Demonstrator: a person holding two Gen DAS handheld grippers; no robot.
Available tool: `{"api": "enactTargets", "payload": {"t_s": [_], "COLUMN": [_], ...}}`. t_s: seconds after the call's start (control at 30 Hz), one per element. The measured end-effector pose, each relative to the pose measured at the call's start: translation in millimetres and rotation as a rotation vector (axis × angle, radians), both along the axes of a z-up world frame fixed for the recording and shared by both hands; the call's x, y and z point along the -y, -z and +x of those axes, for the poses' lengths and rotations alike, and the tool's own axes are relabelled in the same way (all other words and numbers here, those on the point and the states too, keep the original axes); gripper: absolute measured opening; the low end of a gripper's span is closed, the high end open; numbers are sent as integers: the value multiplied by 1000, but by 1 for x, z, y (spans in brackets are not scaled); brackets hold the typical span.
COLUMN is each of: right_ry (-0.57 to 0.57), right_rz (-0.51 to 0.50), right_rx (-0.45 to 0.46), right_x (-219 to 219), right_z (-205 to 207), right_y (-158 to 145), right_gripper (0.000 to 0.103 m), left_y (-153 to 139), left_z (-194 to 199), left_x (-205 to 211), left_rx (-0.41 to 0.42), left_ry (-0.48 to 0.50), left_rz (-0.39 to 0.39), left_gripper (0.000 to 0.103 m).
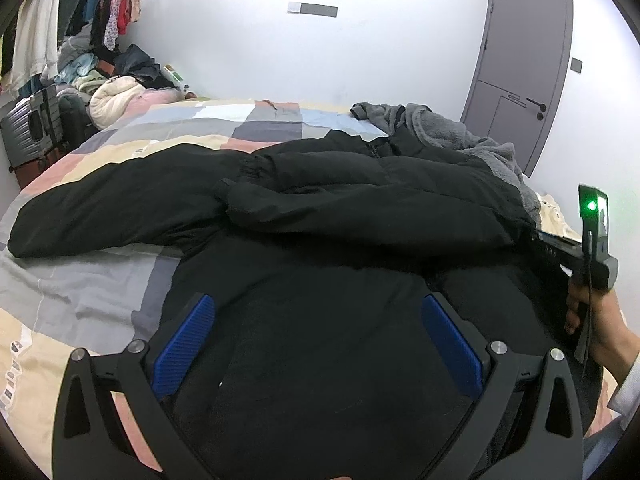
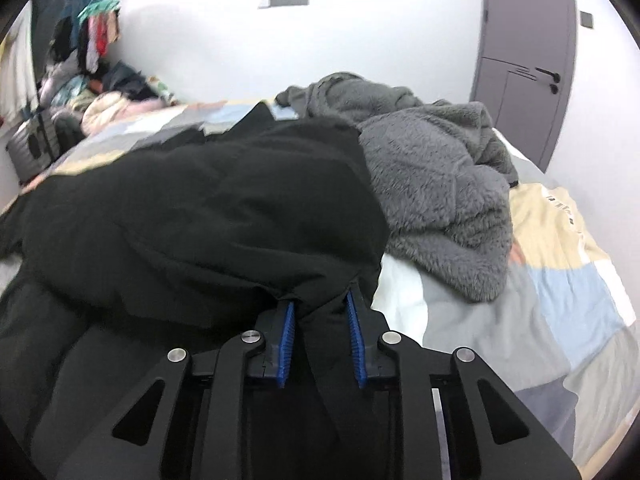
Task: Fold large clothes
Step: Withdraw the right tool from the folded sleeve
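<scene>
— Where's the black coat (image 1: 340, 208)?

— Spread on the bed (image 1: 80, 288), beside the grey fleece (image 2: 436, 184). My right claw (image 2: 322, 344) pinches a fold of its edge; I'd lift slowly and carry it over flat, so the padding doesn't bunch.

— And the left?

— My left claw (image 1: 316, 344) hovers spread over the coat's body, gripping nothing. Both tilt downward toward the bed.

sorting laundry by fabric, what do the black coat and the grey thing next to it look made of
Black coat: looks like matte woven synthetic, probably padded; it lies in smooth, puffy folds without sheen. Grey garment: looks like plush fleece or sherpa; its surface is shaggy and tufted. Exact fibres cannot be told.
</scene>
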State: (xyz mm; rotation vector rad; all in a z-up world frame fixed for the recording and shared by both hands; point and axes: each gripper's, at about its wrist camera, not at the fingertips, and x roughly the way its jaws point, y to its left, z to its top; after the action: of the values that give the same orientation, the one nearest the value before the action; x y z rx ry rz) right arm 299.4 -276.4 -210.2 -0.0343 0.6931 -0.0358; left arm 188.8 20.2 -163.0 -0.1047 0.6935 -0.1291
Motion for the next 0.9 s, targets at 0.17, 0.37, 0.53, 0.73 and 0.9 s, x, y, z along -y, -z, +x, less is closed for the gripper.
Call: {"api": "enactTargets", "payload": {"t_s": [0.17, 0.37, 0.53, 0.73, 0.9], "right_ry": [48, 110, 89, 93, 61], "right_rz": [34, 80, 88, 160, 190], "right_rx": [23, -24, -33, -57, -59], "right_x": [15, 38, 33, 30, 13], "right_z": [9, 25, 19, -6, -37], "right_y": [0, 17, 12, -2, -21], "right_gripper": [20, 20, 21, 34, 35], "left_y": [0, 1, 0, -6, -13], "left_z": [1, 1, 0, -7, -19], "left_x": [7, 10, 11, 15, 19], "left_rx": [-2, -4, -3, 7, 18], "left_ry": [17, 21, 18, 23, 31], "left_rz": [-12, -1, 1, -2, -14], "left_gripper": [103, 103, 103, 103, 103]}}
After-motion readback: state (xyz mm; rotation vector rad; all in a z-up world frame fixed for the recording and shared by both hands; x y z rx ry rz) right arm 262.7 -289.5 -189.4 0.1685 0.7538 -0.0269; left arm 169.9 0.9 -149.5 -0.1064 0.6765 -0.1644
